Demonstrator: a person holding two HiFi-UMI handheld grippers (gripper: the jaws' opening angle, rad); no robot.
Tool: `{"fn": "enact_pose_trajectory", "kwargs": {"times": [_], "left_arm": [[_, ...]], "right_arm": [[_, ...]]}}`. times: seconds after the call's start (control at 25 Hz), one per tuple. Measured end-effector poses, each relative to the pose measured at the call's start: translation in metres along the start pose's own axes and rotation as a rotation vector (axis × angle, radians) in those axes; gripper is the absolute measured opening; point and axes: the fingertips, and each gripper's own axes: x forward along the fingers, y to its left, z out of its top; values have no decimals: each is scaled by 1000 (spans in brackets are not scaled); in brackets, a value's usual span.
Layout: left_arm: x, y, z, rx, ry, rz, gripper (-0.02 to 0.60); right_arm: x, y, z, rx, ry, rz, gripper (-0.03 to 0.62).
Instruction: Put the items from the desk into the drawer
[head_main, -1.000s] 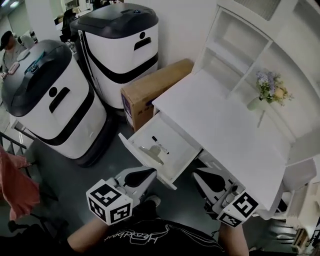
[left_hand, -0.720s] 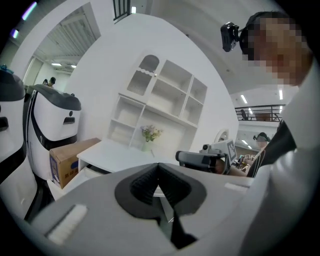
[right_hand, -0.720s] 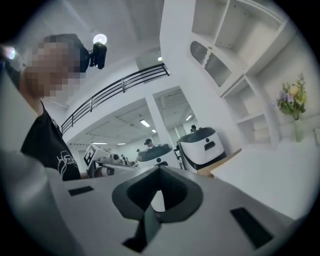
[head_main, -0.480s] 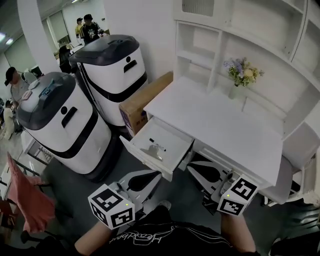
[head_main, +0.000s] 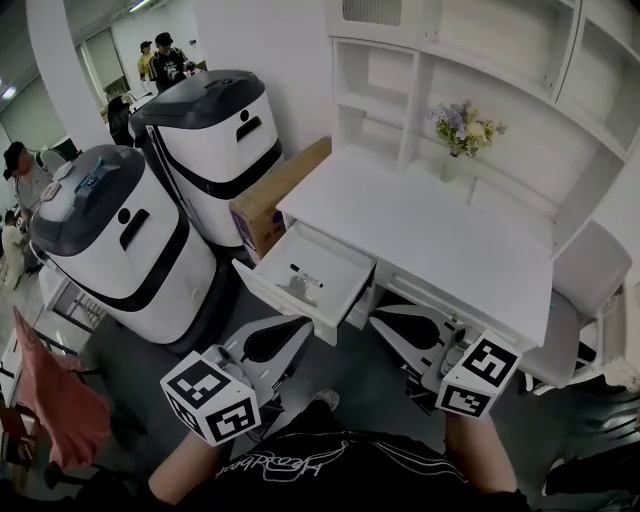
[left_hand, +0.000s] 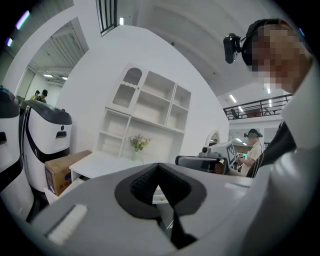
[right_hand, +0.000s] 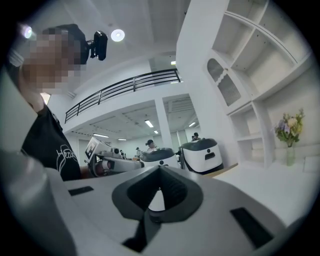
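Drawer: a white open drawer (head_main: 272, 302) is seen pulled out from the left end of the white wooden desk (head_main: 430, 240).
Drawer contents: a slim black pen (head_main: 306, 272) and a small pale grey item (head_main: 297, 289) are found on the drawer floor, just beside each other and near its front wall.
Look of the items: the black pen is laid flat, slanted across the floor; the grey item is seen as a flat, irregular shape.
Left gripper: the left gripper (left_hand: 159, 166) is held in front of the drawer and apart from it, its jaws pressed together with nothing between them.
Right gripper: the right gripper (right_hand: 160, 169) is held below the desk edge, its jaws likewise closed on nothing.
Desk back: a clear glass vase of flowers (head_main: 460, 132) is stood against the white shelf unit (head_main: 395, 90).
Beside the desk: a brown cardboard box (head_main: 272, 195) is wedged between the desk and two white-and-black rounded machines (head_main: 120, 240).
Hard to make out: what the grey item is cannot be told; the space under the desk is hidden in shadow; the people (head_main: 160, 62) far behind are too small for detail.
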Motion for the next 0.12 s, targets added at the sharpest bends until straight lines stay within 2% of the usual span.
{"fn": "enact_pose_trajectory", "kwargs": {"times": [0.12], "left_arm": [[-5,-10,2,1,-8,-9,8]], "right_arm": [[-6,10,1,-7,-1,8,8]]}}
